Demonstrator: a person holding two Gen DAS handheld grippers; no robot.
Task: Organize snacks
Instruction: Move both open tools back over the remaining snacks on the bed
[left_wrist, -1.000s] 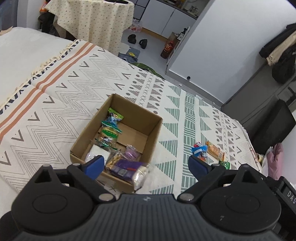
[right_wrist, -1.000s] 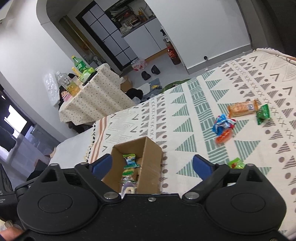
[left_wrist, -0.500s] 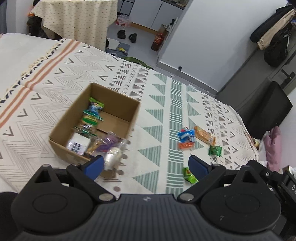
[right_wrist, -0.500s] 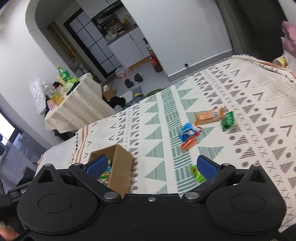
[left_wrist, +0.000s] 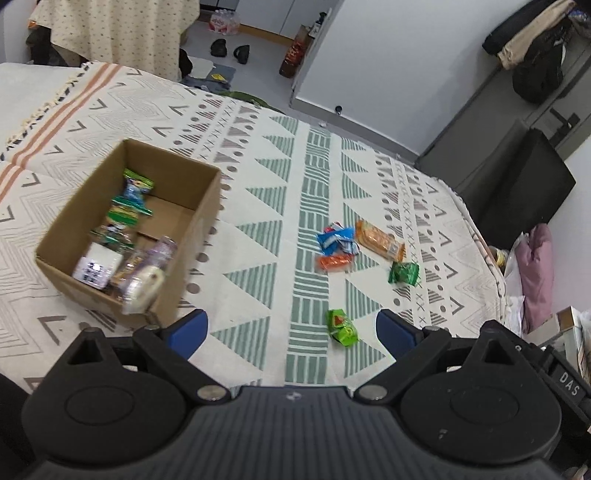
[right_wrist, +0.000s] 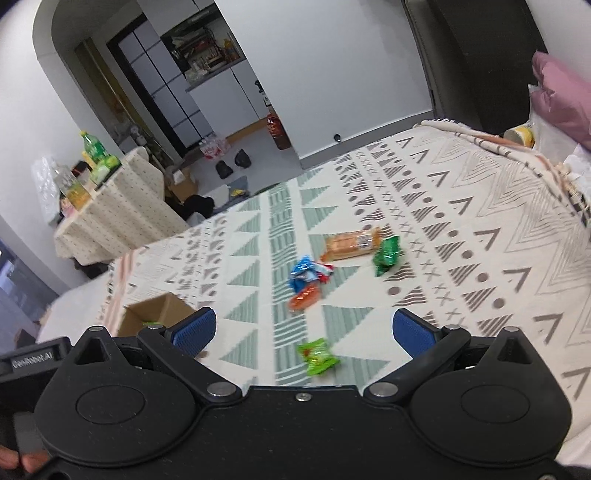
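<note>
A cardboard box (left_wrist: 192, 236) holding several snack packs sits on the patterned bedspread, left in the left wrist view; only its corner (right_wrist: 155, 312) shows in the right wrist view. Loose on the spread lie a blue pack (left_wrist: 338, 240) (right_wrist: 304, 271), an orange-red pack (left_wrist: 332, 262) (right_wrist: 304, 297), a long orange biscuit pack (left_wrist: 380, 240) (right_wrist: 351, 242), a dark green pack (left_wrist: 404, 273) (right_wrist: 386, 254) and a light green pack (left_wrist: 341, 326) (right_wrist: 317, 356). My left gripper (left_wrist: 291, 332) and right gripper (right_wrist: 304, 328) both hover open and hold nothing, the light green pack lying closest to each.
The bedspread (left_wrist: 258, 147) ends at the right edge beside a pink cushion (left_wrist: 535, 273) and a black chair (left_wrist: 517, 184). Beyond the bed are a cloth-covered table (right_wrist: 107, 206) with bottles, shoes on the floor (left_wrist: 229, 48) and a white wall.
Both views have swung right, away from the box and towards the loose packs. The box has slid left in both views, and the light green pack now lies between each gripper's fingers.
</note>
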